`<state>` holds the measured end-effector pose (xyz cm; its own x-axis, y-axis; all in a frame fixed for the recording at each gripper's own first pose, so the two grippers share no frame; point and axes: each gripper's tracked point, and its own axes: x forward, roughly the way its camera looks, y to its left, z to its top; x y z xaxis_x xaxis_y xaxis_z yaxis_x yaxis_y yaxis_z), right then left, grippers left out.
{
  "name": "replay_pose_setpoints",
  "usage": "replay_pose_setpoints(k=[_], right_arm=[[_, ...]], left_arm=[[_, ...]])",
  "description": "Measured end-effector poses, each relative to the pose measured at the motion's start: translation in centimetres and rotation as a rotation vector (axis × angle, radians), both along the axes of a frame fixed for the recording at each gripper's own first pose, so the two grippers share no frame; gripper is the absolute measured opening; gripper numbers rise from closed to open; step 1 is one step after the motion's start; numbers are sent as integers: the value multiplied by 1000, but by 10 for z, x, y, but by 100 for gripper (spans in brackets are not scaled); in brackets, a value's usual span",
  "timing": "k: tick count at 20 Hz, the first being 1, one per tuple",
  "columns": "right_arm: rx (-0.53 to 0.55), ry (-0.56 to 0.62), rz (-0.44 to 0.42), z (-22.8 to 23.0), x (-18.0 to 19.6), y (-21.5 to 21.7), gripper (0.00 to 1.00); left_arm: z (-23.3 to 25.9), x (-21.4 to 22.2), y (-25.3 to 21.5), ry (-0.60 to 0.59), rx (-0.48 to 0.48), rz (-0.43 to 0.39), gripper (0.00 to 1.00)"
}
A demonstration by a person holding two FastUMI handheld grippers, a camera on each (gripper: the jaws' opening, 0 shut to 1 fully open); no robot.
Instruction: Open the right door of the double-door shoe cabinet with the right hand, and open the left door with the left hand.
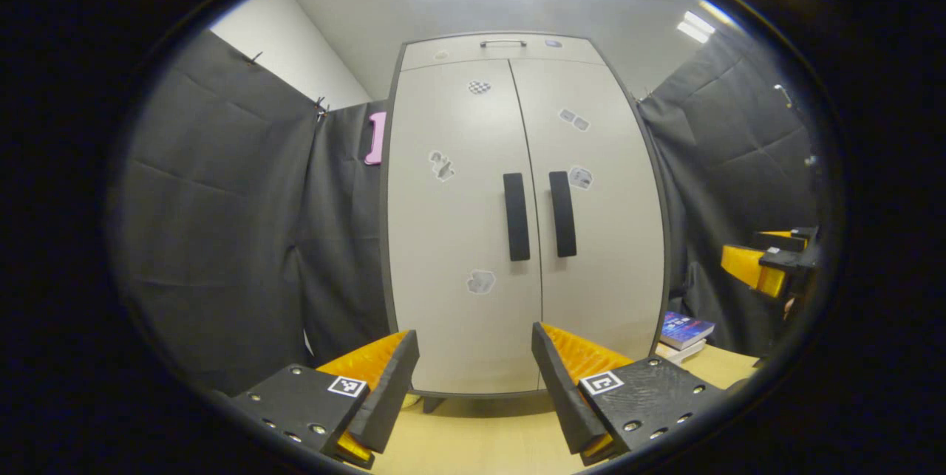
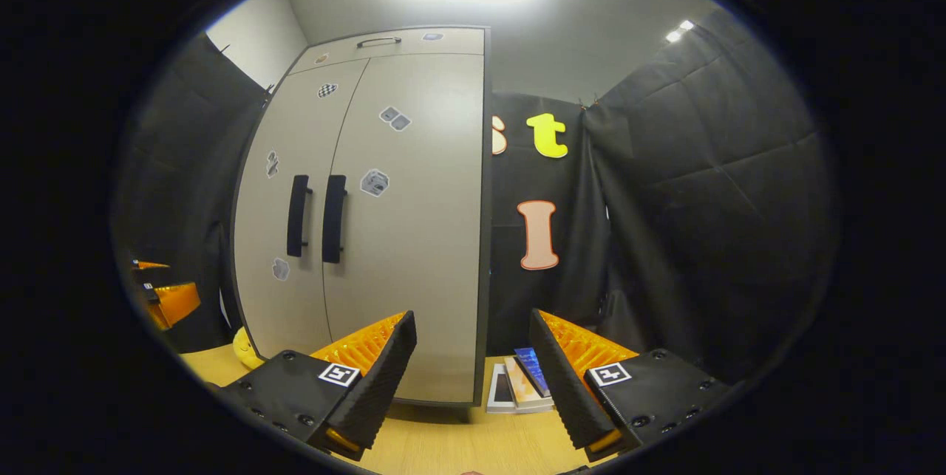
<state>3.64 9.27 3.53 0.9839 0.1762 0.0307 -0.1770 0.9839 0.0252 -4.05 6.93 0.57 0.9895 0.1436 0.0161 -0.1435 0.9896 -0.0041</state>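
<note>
Beside the shut shoe cabinet (image 2: 369,224), right gripper view catches something yellow (image 2: 244,348), perhaps a toy; both tools gape empty.

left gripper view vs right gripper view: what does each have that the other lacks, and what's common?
Left gripper view: shoe cabinet head-on, a pink object on the cloth to its left, the right gripper at far right.
Right gripper view: the cabinet at an angle with its side panel, a yellow object by its base, the left gripper at far left.
Both: doors shut, two dark handles, stacked books, wooden table, each gripper's own jaws apart.
</note>
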Motion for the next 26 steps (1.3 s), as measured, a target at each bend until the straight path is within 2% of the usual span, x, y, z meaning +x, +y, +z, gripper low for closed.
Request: replay_pose_setpoints(k=[6,12,15,26], right_arm=[[13,-37,98,34,31,51,96],[-9,-19,173,52,65,104,97],[20,7,213,55,80,135,97],[91,93,237,58,126,201,97]], left_arm=[[-6,-24,23,16,2,54,89],[-9,-54,62,17,30,150,89],[-13,-69,86,28,20,203,89],[-19,-124,145,58,51,357,89]])
